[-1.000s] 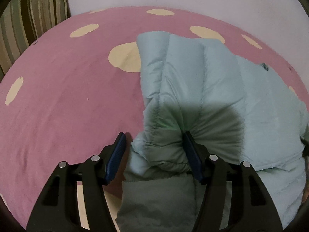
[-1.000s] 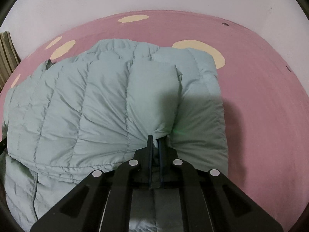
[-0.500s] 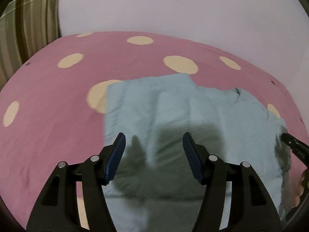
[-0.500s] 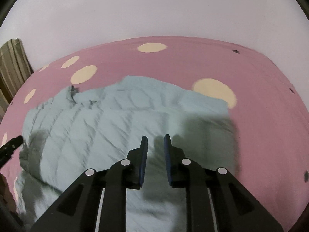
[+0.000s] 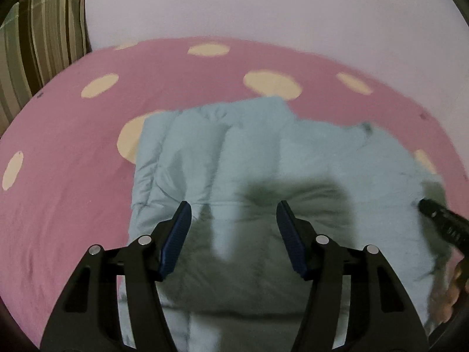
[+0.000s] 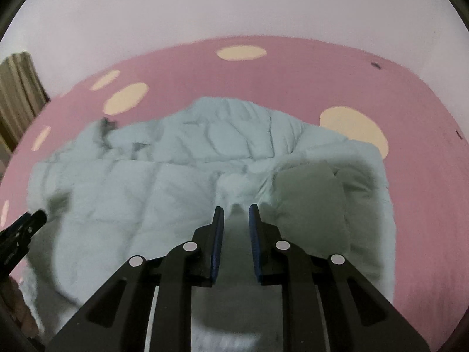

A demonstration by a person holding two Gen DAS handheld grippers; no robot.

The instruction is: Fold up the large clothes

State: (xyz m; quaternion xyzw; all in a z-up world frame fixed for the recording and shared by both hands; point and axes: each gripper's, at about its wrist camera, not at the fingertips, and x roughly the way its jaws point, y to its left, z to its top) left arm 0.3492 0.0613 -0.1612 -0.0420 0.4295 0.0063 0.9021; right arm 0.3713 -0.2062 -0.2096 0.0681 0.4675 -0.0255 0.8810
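Observation:
A pale blue-green quilted jacket (image 5: 263, 146) lies folded on the pink sheet, its puffy panels facing up. My left gripper (image 5: 233, 205) hovers above its near left part, jaws wide open and empty. My right gripper (image 6: 236, 207) hangs over the jacket (image 6: 176, 176) near a folded-over flap, jaws a narrow gap apart with no cloth between them. Each view catches the other gripper's black tip: the right one (image 5: 439, 223) at the right edge, the left one (image 6: 23, 228) at the left edge.
The pink sheet (image 5: 73, 205) with cream dots spreads to the left and behind the jacket. A striped cushion (image 5: 38, 38) stands at the far left against a white wall (image 5: 263, 0). Part of a hand (image 5: 448, 293) shows low on the right.
Both grippers have let go of the jacket and lifted back from it. The right jaws went from shut on a fold to slightly apart. The bunched cloth has left the left jaws.

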